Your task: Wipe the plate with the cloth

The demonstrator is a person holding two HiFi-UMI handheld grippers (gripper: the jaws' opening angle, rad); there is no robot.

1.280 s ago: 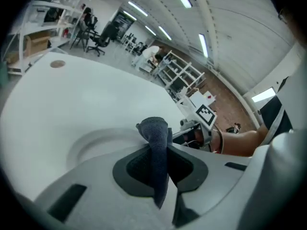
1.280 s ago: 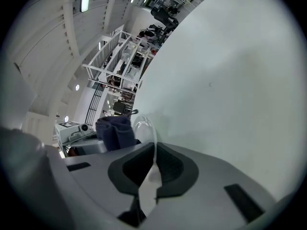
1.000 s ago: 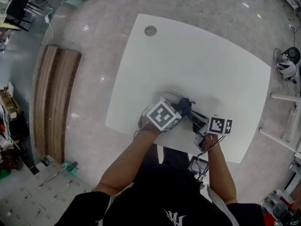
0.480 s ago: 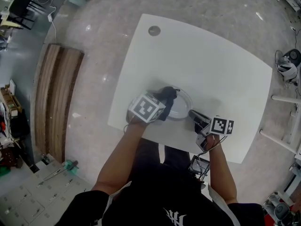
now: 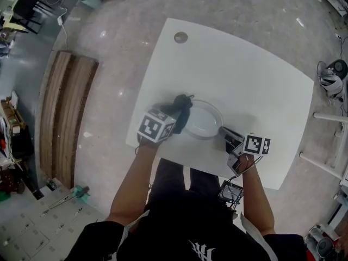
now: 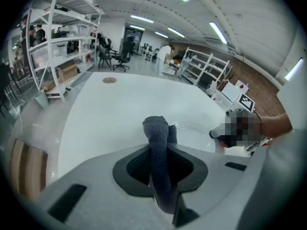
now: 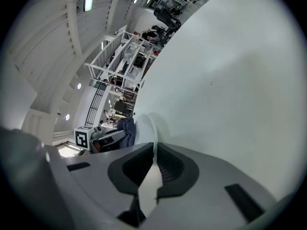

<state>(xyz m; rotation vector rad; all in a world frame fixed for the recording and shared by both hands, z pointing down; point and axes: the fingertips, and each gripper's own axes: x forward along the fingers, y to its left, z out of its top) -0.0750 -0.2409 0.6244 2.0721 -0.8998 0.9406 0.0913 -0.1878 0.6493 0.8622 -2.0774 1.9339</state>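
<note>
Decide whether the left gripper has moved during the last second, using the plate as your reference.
Yes. The left gripper, shut on the cloth, has swept left across the plate, from near the right gripper to the plate's left rim.

Between the left gripper (image 5: pixel 175 118) and right gripper (image 5: pixel 222 130), a shallow round white plate (image 5: pixel 205 119) and dark grey cloth (image 5: pixel 182 106) block passage. Ahead of both, the white tabletop (image 5: pixel 244 72) lies open to a small grey round cap (image 5: pixel 180 37).

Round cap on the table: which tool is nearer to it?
Left. The left tool, shut on the cloth, sits at the left edge of the plate, on the side of the cap; the right tool grips the plate's right rim, farther off.
</note>
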